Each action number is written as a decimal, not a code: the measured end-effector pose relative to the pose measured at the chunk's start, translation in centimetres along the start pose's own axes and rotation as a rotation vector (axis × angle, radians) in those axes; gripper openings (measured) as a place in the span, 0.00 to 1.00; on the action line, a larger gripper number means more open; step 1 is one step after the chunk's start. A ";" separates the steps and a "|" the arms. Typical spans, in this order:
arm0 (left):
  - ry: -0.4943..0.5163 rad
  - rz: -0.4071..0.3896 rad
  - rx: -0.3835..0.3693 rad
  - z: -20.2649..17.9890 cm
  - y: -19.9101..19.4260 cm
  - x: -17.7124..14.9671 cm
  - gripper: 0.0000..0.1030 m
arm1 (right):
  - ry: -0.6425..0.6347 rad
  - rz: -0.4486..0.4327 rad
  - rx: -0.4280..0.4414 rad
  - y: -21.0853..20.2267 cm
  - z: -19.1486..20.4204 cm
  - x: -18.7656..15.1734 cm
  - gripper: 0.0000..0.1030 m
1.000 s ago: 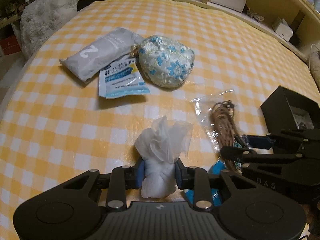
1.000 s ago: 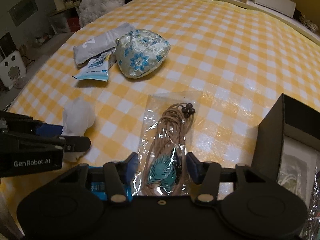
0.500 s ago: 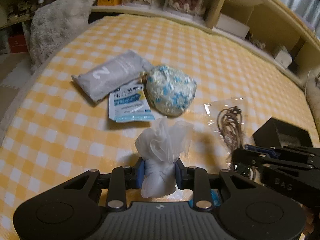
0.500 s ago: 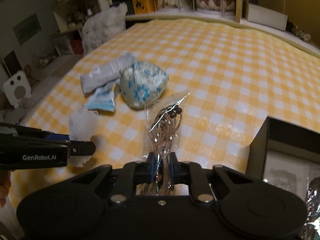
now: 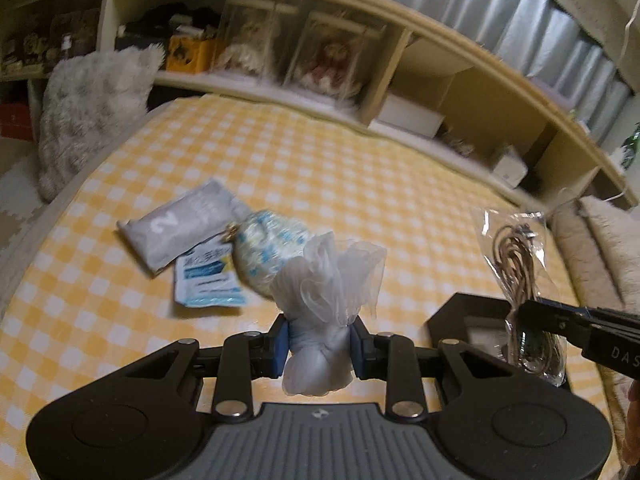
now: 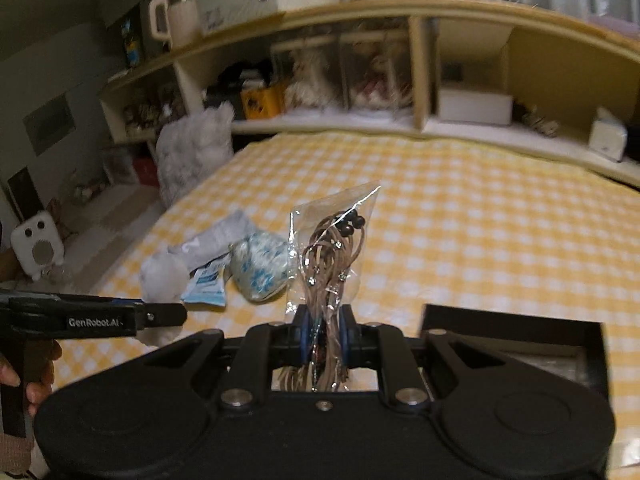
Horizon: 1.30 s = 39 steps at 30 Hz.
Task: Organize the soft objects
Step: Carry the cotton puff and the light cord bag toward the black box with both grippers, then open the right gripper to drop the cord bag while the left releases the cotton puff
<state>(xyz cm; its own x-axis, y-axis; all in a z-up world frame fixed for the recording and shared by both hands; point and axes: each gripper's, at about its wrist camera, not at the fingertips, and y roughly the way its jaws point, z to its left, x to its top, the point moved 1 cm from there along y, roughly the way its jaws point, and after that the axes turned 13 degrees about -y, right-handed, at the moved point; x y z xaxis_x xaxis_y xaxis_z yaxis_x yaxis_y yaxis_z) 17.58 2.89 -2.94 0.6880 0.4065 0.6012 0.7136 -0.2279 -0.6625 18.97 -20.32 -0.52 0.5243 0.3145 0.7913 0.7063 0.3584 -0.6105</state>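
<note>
My left gripper (image 5: 320,342) is shut on a white tied plastic bag (image 5: 326,292) and holds it above the yellow checked bed cover (image 5: 360,184). My right gripper (image 6: 323,338) is shut on a clear packet of brown cord (image 6: 330,256), lifted upright; the packet also shows at the right of the left wrist view (image 5: 520,264). A blue floral pouch (image 5: 266,250), a grey pack marked 2 (image 5: 180,224) and a blue-white sachet (image 5: 208,284) lie together on the cover. The left gripper (image 6: 160,316) with the bag (image 6: 162,276) shows at the left of the right wrist view.
A black open box (image 6: 516,334) sits on the cover at the right, below the right gripper; it also shows in the left wrist view (image 5: 468,316). A grey fluffy cushion (image 5: 92,116) leans at the far left edge. Shelves with boxed dolls (image 5: 332,56) line the back.
Both grippers have risen and tilted up, lifting the white bag and the cord packet off the cover. The right gripper closed on the packet a second ago.
</note>
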 end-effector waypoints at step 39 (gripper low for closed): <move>0.813 0.050 -0.227 -19.6 6.8 -5.9 0.31 | 0.172 0.155 -0.133 -2.1 -13.4 -10.0 0.16</move>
<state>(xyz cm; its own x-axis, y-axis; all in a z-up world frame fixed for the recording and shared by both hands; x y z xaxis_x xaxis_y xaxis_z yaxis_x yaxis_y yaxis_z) 20.93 -18.42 -2.25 0.5385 -0.3517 0.7657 0.6293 -0.4364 -0.6431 18.60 -36.01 -6.67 0.6960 0.1990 0.6900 0.6617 0.1955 -0.7238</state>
